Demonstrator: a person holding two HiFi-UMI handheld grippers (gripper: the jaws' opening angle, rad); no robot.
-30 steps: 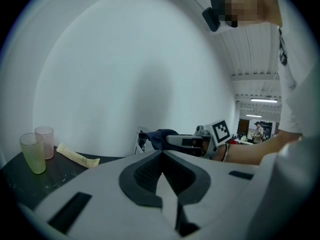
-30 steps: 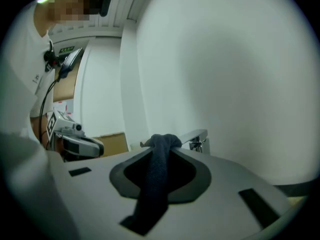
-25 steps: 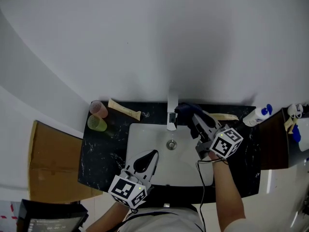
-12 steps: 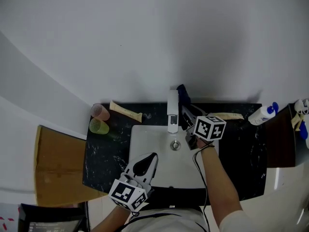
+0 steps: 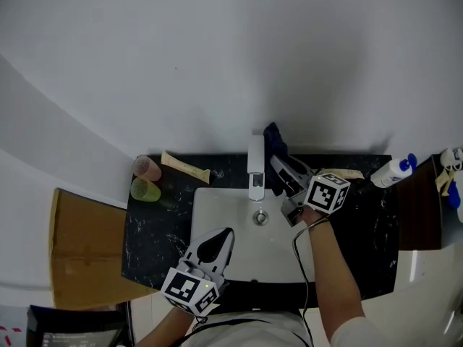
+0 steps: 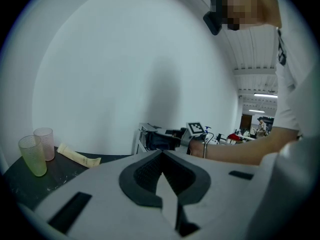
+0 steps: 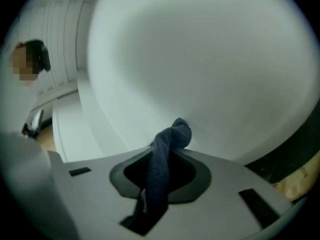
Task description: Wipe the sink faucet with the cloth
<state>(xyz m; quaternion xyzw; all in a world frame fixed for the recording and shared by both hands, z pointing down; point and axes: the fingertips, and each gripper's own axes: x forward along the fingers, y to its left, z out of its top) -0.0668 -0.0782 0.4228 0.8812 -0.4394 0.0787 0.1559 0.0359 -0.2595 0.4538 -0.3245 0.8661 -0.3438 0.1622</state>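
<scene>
**A:** Right gripper [image 5: 281, 170], state?

**B:** Jaws pinched on the dark cloth [image 5: 274, 139], with a wad standing past the tips. Left gripper [image 5: 223, 237]: jaws together, nothing between, well apart over the sink [image 5: 217, 215].

**A:** Faucet [image 5: 255, 170] from the right jaws?

**B:** Just beside them, on their left. Its long axis runs roughly parallel to them. Right gripper is nearer.

**A:** Unclear?

**B:** Whether the cloth touches the faucet: cannot tell. The right gripper view shows only wall past the cloth.
</scene>
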